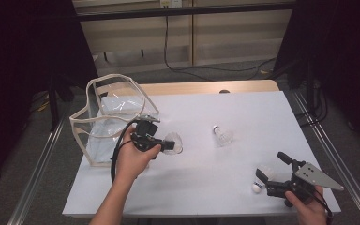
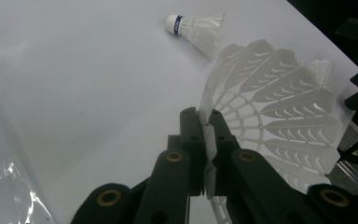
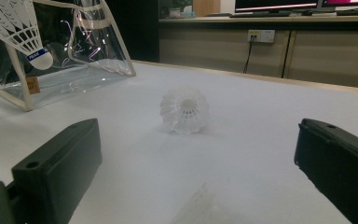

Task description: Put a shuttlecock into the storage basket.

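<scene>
1. Nearest the person, at five o'clock on the white table [image 1: 206, 187], the right gripper [image 1: 271, 174] stands wide open around a white plastic shuttlecock [image 1: 262, 180], not yet gripped.
2. At nine o'clock, the left gripper [image 1: 165, 144] is clamped on a second white shuttlecock's skirt [image 2: 279, 116], beside the clear plastic pouch with cream trim [image 1: 104, 121].
3. Farther out, a third shuttlecock [image 1: 222, 135] lies loose; my read is none is bagged yet.

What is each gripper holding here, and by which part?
The left gripper is shut on a white shuttlecock, pinching the edge of its plastic skirt. The right gripper is open and holds nothing; another shuttlecock lies by it.
</scene>
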The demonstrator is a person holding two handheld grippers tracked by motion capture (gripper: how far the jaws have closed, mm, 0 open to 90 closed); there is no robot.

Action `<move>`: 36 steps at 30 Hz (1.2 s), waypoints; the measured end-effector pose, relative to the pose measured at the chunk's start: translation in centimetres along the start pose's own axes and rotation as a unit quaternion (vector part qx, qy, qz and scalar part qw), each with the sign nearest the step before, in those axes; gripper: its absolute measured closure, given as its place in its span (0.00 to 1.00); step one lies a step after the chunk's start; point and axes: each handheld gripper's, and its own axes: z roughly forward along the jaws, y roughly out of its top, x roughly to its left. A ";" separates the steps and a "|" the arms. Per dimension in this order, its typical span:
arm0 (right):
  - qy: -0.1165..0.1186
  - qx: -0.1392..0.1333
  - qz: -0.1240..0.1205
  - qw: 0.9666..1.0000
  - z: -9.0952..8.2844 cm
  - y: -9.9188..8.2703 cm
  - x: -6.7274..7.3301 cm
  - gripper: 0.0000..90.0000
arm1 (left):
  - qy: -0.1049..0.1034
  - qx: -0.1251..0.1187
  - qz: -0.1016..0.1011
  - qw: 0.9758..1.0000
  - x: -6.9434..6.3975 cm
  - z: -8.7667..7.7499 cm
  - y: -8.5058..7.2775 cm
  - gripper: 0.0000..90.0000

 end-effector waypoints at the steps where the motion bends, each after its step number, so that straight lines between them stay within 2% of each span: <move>1: 0.000 0.000 0.000 1.000 0.0 0.0 0.0 0.00 | -0.002 -0.002 -0.003 1.000 0.0 0.0 0.1 0.99; 6: -0.001 -0.002 0.004 1.000 0.0 0.0 0.0 0.00 | -0.001 0.006 -0.002 1.000 0.0 0.0 0.3 0.99; 36: -0.001 -0.002 0.004 1.000 0.0 0.0 0.0 0.00 | -0.011 0.003 -0.011 1.000 0.1 -1.4 2.6 0.99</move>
